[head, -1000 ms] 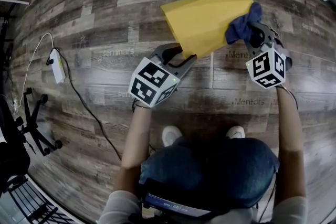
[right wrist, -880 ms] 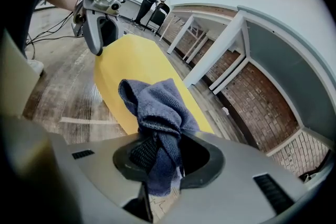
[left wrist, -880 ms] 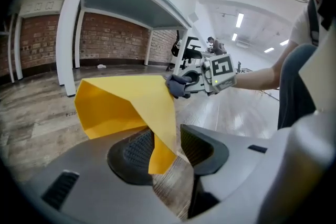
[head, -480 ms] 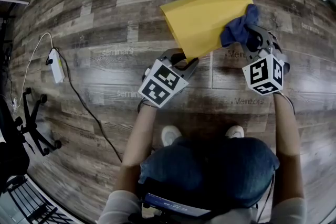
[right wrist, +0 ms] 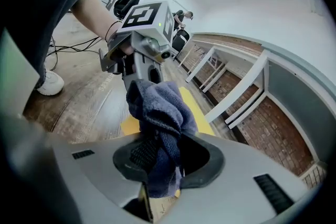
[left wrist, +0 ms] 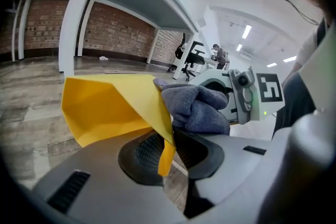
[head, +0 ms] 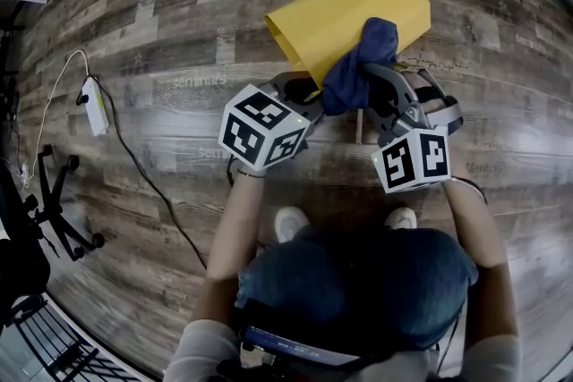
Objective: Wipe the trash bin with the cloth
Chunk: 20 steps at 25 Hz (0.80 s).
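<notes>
Right now my left claw [head: 303, 92] sits just left of centre in the head view. Its jaws have just been closing onto the lower rim of the yellow trash bin [head: 340, 9], and that thin yellow wall is pinched between the pads. The trash bin lies on its side on the wooden floor [head: 134, 49], in the upper centre of the frame, with its open mouth facing the lower left. My right claw [head: 376, 85], just right of centre, is clamped on the dark blue cloth [head: 358, 58], which bunches out past the jaws and presses against the trash bin's side near the rim. A white power strip [head: 96, 110] lies on the floor near the left edge.
</notes>
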### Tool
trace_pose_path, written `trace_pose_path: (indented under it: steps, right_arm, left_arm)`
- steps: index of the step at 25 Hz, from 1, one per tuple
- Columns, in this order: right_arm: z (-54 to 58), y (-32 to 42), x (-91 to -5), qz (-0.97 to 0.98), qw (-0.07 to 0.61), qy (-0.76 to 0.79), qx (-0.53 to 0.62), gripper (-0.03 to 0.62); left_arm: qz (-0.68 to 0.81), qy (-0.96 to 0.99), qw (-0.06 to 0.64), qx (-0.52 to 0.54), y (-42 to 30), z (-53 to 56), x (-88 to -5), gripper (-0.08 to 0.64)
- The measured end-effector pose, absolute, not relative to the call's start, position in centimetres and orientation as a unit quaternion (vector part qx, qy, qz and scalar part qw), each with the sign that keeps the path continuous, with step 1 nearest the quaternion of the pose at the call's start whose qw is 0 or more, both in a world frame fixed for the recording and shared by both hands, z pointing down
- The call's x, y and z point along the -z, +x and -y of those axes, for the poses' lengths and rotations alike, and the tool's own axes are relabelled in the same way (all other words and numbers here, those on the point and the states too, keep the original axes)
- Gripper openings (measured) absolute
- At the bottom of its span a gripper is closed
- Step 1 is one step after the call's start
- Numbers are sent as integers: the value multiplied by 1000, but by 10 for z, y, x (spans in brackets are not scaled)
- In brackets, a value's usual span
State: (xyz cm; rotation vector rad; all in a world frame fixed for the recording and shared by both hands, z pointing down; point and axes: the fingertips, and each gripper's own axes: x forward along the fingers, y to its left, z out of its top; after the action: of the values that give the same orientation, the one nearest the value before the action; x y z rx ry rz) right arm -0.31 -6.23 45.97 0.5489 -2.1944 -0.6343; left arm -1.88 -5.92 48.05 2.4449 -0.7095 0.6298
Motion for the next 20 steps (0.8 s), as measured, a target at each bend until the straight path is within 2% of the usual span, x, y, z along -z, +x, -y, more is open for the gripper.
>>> trace_pose_path:
  steps: [9,20]
  right_arm:
    - [69,-11,-473,858,401,188,260,101]
    - [104,40,-489,828,447,225,254,101]
  left_arm:
    - [258,897,264,-242,-27,59,-486,57]
    - [256,898,271,-232,-29,60,-486,55]
